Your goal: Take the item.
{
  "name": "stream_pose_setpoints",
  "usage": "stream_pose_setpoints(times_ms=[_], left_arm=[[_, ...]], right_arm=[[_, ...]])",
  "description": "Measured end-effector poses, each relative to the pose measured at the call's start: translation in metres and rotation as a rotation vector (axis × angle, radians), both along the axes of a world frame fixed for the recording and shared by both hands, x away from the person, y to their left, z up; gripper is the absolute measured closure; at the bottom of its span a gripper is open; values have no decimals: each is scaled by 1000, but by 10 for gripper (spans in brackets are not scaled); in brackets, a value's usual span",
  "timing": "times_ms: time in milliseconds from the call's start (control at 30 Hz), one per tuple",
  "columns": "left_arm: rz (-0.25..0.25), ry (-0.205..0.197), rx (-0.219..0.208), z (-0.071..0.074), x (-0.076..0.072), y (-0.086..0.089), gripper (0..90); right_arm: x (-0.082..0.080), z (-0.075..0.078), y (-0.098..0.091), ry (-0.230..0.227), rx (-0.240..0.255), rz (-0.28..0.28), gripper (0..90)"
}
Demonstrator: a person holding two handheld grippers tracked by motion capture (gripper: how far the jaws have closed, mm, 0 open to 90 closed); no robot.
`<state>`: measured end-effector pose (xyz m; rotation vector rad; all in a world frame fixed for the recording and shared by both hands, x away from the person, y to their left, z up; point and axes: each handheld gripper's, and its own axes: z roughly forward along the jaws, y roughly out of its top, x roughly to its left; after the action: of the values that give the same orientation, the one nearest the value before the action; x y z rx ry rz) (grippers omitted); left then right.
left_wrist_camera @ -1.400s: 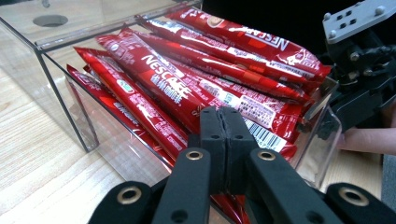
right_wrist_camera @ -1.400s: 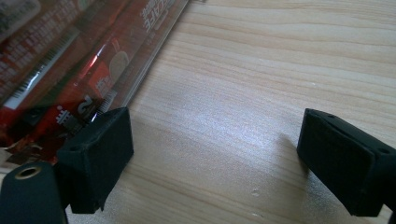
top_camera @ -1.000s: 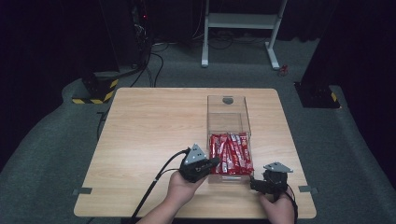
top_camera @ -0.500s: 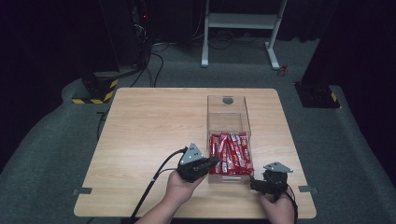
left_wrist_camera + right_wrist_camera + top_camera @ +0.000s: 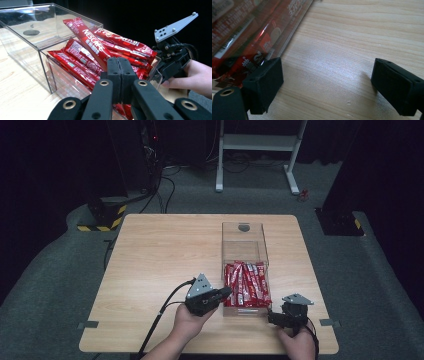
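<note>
Sachets (image 5: 86,46) in clear box (image 5: 244,245), lower ones hidden behind left tool (image 5: 119,65), pinched empty

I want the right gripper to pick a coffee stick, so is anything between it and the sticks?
Yes. The right gripper sits low, jaws open, outside the near right corner of the clear box, whose transparent wall stands between it and the red coffee sticks. It would probably have to go over the rim.

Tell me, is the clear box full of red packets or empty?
Partly full: red packets crowd the clear box's near end; its far end is bare.
</note>
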<state>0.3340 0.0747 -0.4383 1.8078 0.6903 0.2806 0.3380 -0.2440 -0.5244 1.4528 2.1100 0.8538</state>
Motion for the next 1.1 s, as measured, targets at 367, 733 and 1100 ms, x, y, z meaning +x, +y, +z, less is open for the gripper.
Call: stream_pose_setpoints(times_ms=[367,733,1100], left_arm=[[1,-1,-46,-2,-2,22,892],[22,4,-81,-2,-6,39,892],[47,0,-92,-2,0,53,892]], right_arm=[[0,0,0,-1,1,2,109],[-1,0,0,-6,0,8,118],[-1,0,0,-7,1,10,121]])
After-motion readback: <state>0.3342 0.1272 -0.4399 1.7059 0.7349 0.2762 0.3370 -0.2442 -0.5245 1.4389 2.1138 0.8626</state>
